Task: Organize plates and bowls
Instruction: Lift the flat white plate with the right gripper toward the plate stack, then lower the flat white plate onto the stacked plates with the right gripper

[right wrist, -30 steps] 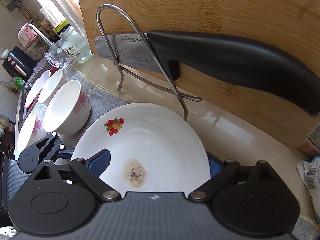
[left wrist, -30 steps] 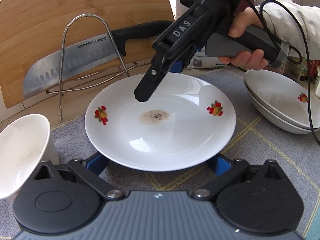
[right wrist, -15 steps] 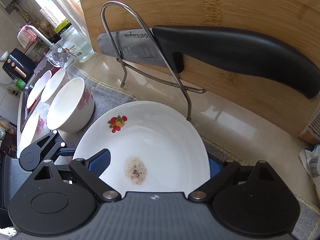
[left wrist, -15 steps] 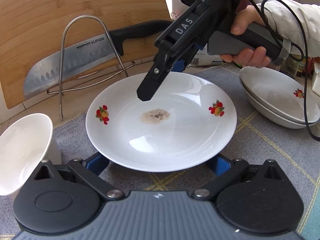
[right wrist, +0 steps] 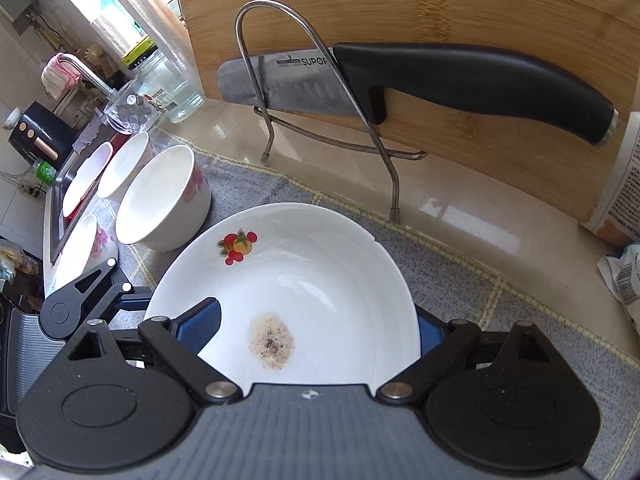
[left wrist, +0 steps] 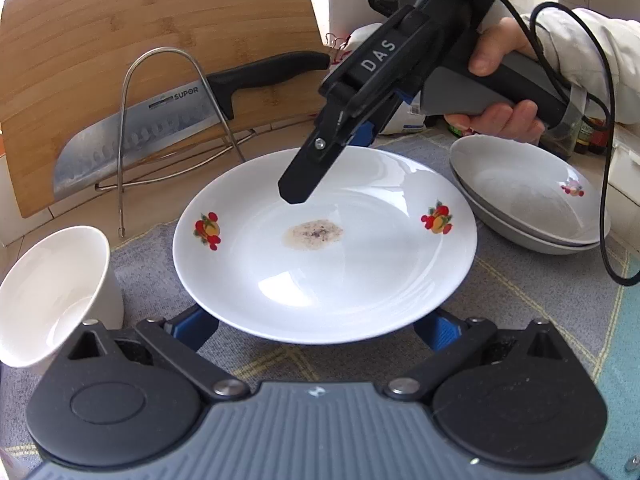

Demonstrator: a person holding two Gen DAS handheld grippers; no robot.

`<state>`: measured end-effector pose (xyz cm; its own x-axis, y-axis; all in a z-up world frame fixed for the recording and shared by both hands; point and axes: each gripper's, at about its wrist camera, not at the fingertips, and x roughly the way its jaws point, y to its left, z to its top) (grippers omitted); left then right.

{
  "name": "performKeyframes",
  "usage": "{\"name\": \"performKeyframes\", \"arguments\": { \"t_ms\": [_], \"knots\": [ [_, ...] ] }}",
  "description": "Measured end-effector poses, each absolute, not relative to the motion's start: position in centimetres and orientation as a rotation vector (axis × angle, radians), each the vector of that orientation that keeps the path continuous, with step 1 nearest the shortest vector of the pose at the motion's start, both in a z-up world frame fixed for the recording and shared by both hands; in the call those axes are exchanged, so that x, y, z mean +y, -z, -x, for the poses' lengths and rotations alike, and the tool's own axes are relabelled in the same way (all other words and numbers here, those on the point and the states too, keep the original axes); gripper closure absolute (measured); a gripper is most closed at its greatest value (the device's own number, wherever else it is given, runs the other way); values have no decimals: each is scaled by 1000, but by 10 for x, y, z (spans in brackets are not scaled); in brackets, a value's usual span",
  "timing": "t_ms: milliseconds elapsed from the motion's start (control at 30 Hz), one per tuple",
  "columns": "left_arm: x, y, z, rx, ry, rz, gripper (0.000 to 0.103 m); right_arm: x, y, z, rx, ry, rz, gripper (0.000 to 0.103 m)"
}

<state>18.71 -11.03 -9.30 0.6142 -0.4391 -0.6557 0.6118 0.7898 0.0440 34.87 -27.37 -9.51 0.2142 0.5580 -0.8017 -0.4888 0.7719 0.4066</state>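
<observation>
A white plate [left wrist: 328, 272] [right wrist: 312, 280] with fruit prints and a brown stain in its middle hangs just above the grey cloth [left wrist: 540, 304]. My left gripper [left wrist: 316, 326] has its fingers spread wide beneath the plate's near rim, with the blue pads partly hidden under it. My right gripper [left wrist: 330, 166] [right wrist: 316, 328] takes the far rim slantwise. One finger lies over the inside and the other pad sits under the outside. Two more plates [left wrist: 528, 200] are stacked at the right. A white bowl [left wrist: 52, 292] [right wrist: 160, 196] stands at the left.
A wire rack [left wrist: 168, 120] [right wrist: 320, 120] holds a big knife [left wrist: 132, 140] against an upright bamboo board [left wrist: 160, 20] behind the plate. Further bowls [right wrist: 120, 168] and a glass jar [right wrist: 172, 84] stand near the sink. A person's hand [left wrist: 504, 92] grips the right tool.
Both grippers and the plate have shifted together and risen slightly. The stacked plates and the rack have slid in the views. Neither grip has altered.
</observation>
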Motion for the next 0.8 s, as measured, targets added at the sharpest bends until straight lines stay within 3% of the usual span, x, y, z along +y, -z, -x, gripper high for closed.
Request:
{"name": "performKeyframes", "arguments": {
  "t_ms": [800],
  "knots": [
    [-130,65,-157,656,720,-333,1,-305,68,-290,1102,-639,-139,5]
  ]
}}
